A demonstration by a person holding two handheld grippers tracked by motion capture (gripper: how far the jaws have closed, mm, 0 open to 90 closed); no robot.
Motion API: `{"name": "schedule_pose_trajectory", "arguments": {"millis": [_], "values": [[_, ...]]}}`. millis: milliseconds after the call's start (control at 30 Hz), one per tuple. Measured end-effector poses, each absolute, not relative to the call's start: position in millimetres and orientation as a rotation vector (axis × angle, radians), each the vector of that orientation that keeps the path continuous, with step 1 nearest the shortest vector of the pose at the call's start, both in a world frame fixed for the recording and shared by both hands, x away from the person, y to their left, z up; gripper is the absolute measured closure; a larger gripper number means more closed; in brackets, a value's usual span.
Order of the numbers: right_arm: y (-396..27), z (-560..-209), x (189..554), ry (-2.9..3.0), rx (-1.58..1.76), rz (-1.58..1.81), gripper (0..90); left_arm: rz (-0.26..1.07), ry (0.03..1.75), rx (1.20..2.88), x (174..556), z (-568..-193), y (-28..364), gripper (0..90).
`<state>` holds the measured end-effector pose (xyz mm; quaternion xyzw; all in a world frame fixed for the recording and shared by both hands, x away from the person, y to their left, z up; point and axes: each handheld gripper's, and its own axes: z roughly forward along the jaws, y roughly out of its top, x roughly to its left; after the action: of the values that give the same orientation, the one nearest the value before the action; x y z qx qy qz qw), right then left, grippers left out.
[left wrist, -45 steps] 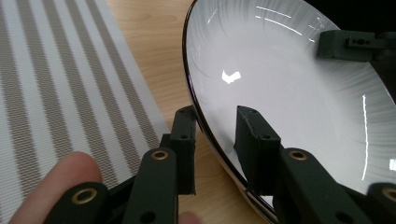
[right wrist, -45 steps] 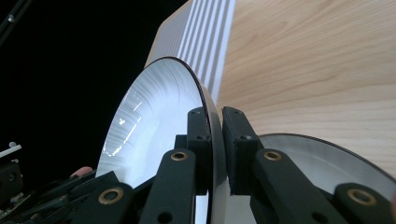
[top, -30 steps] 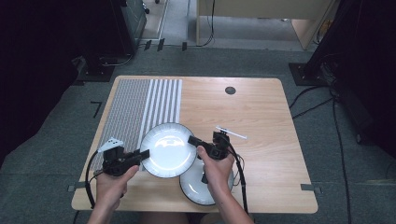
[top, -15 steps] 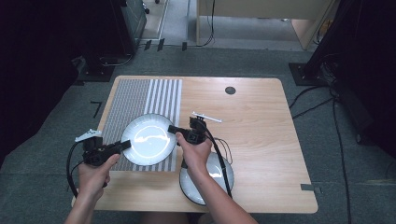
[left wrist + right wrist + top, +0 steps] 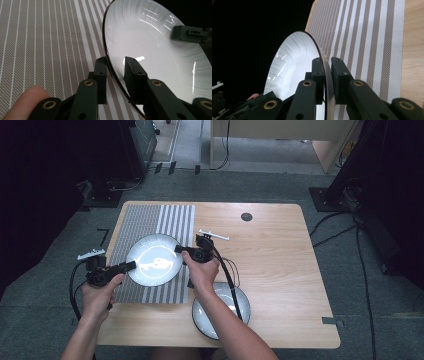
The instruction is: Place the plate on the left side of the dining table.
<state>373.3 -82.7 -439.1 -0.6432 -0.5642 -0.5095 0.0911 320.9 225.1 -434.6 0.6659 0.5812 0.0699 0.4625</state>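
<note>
A white plate (image 5: 154,260) with a dark rim hangs over the striped placemat (image 5: 145,222), held from both sides. My left gripper (image 5: 131,265) is shut on its left rim, and the left gripper view has the plate (image 5: 155,47) pinched between the fingertips (image 5: 101,68). My right gripper (image 5: 179,249) is shut on the right rim. In the right gripper view the plate (image 5: 294,62) stands edge-on between the jaws, with the placemat (image 5: 367,37) beyond. A second white plate (image 5: 222,307) lies on the table under the right forearm.
The wooden table (image 5: 270,245) has bare room on its right half. A small dark round hole (image 5: 246,217) sits near the far edge. Cables trail from both grippers; dark furniture surrounds the table on grey carpet.
Both grippers have carried the plate left and away from the person, off the lower plate and over the striped placemat. The second plate stays near the front edge.
</note>
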Motion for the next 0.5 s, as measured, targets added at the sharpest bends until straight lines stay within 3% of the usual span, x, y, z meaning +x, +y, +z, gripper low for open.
{"name": "schedule_pose_trajectory", "arguments": {"millis": [500], "values": [[-61.0,-452.6,422.1,-1.684,-1.947,-1.451,82.3,0.144,1.515,1.586,370.0,-449.5,244.5,75.6]]}}
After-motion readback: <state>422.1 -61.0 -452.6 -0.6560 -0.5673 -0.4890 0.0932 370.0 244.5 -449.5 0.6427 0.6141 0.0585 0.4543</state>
